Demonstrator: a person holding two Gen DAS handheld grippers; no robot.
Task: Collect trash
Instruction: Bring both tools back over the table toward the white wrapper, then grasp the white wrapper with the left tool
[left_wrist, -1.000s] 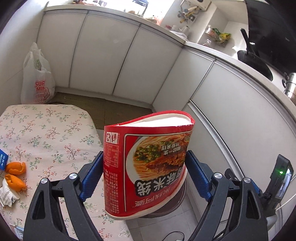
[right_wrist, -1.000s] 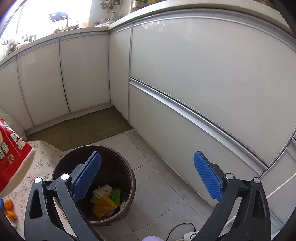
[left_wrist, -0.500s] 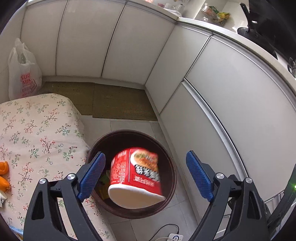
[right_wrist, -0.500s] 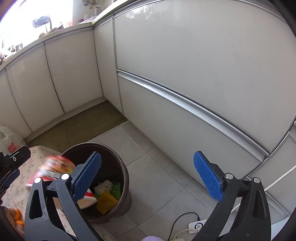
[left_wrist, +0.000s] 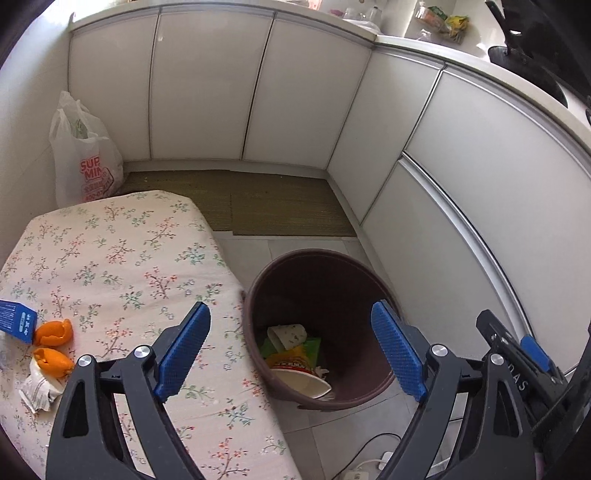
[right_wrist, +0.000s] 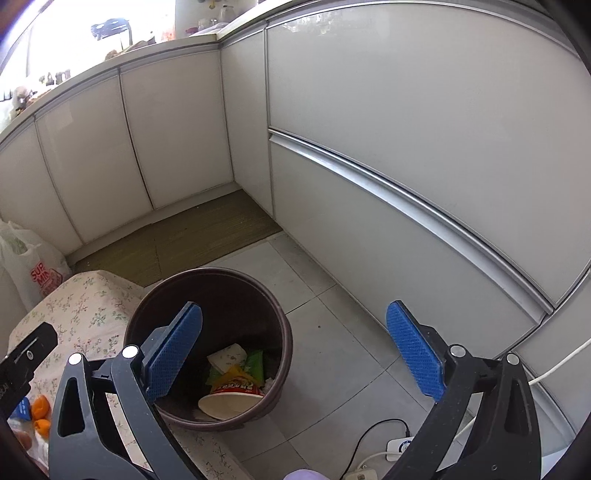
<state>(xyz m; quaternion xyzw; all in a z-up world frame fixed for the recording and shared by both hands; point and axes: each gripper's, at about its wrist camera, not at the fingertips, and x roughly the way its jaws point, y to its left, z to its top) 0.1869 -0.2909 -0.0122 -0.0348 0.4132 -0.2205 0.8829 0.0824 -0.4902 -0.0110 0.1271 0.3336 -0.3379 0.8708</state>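
Over the brown bin (left_wrist: 321, 328), through the left wrist camera, I'm hovering the left gripper (left_wrist: 288, 350) with its jaws spread wide and nothing between them. The red noodle cup (left_wrist: 301, 376) is lying inside the bin on top of other wrappers, so that piece is done. Beside the bin, on the floral table (left_wrist: 122, 258), orange peels (left_wrist: 51, 347), a crumpled wrapper (left_wrist: 38, 387) and a blue carton (left_wrist: 16, 321) are waiting for collection.

Switching to the right wrist camera, I'm holding the right gripper (right_wrist: 295, 354) above the bin's far side, jaws wide apart, gripping nothing. I'm judging several pickups remain.
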